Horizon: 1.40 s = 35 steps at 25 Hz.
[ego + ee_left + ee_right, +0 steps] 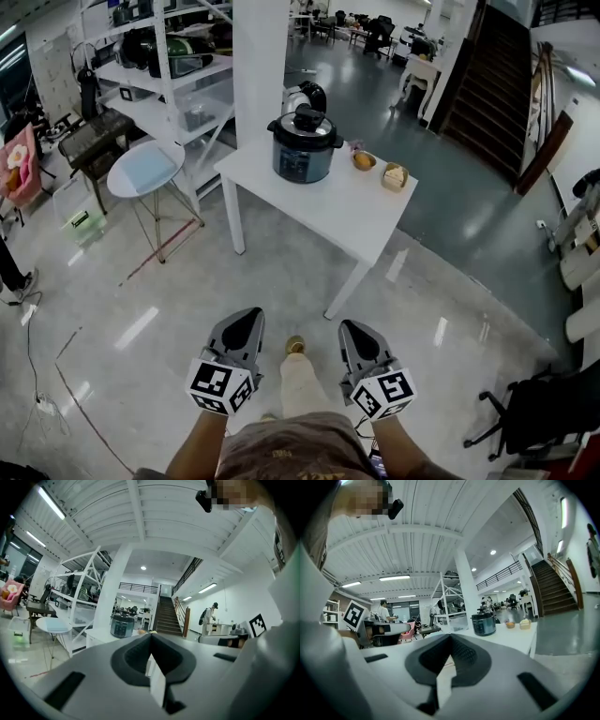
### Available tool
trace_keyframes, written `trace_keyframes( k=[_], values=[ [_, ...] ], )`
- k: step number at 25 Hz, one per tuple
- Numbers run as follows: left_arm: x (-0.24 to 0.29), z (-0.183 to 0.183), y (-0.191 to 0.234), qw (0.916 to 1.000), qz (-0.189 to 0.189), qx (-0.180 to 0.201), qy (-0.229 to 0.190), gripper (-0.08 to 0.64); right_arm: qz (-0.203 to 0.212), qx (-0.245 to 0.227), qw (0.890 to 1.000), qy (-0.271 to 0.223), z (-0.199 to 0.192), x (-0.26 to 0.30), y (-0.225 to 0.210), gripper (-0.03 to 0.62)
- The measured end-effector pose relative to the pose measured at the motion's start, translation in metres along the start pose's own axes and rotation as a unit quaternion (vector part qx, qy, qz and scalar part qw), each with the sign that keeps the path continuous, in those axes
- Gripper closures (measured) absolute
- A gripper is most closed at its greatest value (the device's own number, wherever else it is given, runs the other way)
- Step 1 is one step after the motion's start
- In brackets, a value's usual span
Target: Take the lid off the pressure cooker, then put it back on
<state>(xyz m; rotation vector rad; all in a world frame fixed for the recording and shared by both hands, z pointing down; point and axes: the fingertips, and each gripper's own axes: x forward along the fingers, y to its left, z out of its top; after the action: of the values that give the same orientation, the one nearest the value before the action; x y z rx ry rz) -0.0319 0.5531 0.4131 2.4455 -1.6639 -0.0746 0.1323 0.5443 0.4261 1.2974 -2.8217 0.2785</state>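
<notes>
A blue-grey pressure cooker (304, 150) with a black lid (305, 124) on it stands on a white table (347, 211) well ahead of me. It shows small and distant in the left gripper view as the cooker (122, 626) and in the right gripper view as the cooker (483, 624). My left gripper (247, 319) and right gripper (352, 328) are held side by side near my body, over the floor, both shut and holding nothing, pointing level toward the table.
Two small food items (364, 160) (395, 175) sit right of the cooker. A white pillar (260, 66) rises behind the table; shelving (164, 66) and a round stool (142, 171) stand at left. Stairs (492, 75) lie far right. A black chair (525, 417) is near right.
</notes>
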Motion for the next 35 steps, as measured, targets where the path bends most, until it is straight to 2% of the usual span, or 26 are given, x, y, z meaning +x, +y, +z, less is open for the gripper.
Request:
trace_keyframes(
  k=[10, 15, 23, 31, 35],
  values=[
    [0.11, 0.008, 0.051, 0.9999, -0.009, -0.013, -0.004, 0.557, -0.001, -0.021, 1.0, 0.005, 0.02, 0.101, -0.072, 0.598],
    [0.173, 0.025, 0.085, 0.9998, -0.004, -0.022, -0.004, 0.557, 0.004, -0.021, 1.0, 0.009, 0.034, 0.163, -0.11, 0.597],
    [0.266, 0.055, 0.125, 0.9998, 0.011, -0.014, -0.002, 0.558, 0.019, -0.007, 1.0, 0.006, 0.064, 0.244, -0.174, 0.597],
    [0.316, 0.071, 0.141, 0.9998, 0.014, -0.007, -0.01, 0.557, 0.041, -0.011, 0.999, 0.01, 0.074, 0.293, -0.209, 0.597],
    [0.34, 0.079, 0.151, 0.9999, 0.005, 0.002, -0.012, 0.557, 0.038, -0.012, 0.999, 0.007, 0.082, 0.314, -0.221, 0.597]
  ],
)
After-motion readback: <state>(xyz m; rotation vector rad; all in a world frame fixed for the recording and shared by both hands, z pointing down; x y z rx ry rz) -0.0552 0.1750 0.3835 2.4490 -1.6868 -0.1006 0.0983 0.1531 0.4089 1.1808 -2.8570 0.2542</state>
